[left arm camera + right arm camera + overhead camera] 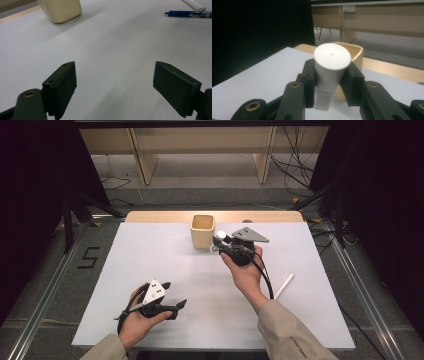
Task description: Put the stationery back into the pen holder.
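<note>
Right hand-held gripper (329,82) is clamped on a white tube (329,75) – flat round cap, tiny printed label – just beside the cream cup (202,231) at the table's (150,255) 12 o'clock. Left hand-held gripper (115,87) gapes wide at 7 o'clock.

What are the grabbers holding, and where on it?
The right gripper holds a white tube, jaws shut on its sides below the cap, near the cup. The left gripper is open, holding nothing.

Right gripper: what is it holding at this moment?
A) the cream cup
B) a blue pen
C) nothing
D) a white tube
D: in the right gripper view the right gripper has both jaws clamped on a white tube, cap end up, in front of the cream cup.
</note>
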The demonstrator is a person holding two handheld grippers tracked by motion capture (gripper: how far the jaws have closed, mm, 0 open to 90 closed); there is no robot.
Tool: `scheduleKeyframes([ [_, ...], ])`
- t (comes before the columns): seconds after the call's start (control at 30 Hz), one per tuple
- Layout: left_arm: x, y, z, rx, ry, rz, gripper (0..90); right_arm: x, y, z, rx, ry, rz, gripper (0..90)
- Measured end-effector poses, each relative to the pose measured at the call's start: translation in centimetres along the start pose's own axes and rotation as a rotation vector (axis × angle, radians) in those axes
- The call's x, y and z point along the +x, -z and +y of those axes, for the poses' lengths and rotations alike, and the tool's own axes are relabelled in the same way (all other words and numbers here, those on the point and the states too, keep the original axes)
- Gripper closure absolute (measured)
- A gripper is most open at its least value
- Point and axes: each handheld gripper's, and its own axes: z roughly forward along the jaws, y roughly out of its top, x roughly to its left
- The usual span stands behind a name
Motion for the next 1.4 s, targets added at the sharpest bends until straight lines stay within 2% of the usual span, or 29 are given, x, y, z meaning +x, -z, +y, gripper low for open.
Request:
scheduleKeyframes([
  [0.2, 0.0, -0.1, 0.0, -0.004, 0.004, 0.003, 18.7, -0.2, -1.4, 1.4, -0.010, 0.018, -0.015, 67.1],
  [0.8, 0.1, -0.1, -0.1, 0.004, 0.004, 0.001, 18.9, -1.3, -4.2, 3.5, -0.045, 0.019, -0.076, 67.0],
  [1.4, 0.1, -0.2, -0.1, 0.002, 0.010, 0.000, 18.9, -1.4, -6.5, 3.7, -0.026, 0.031, -0.096, 67.0],
])
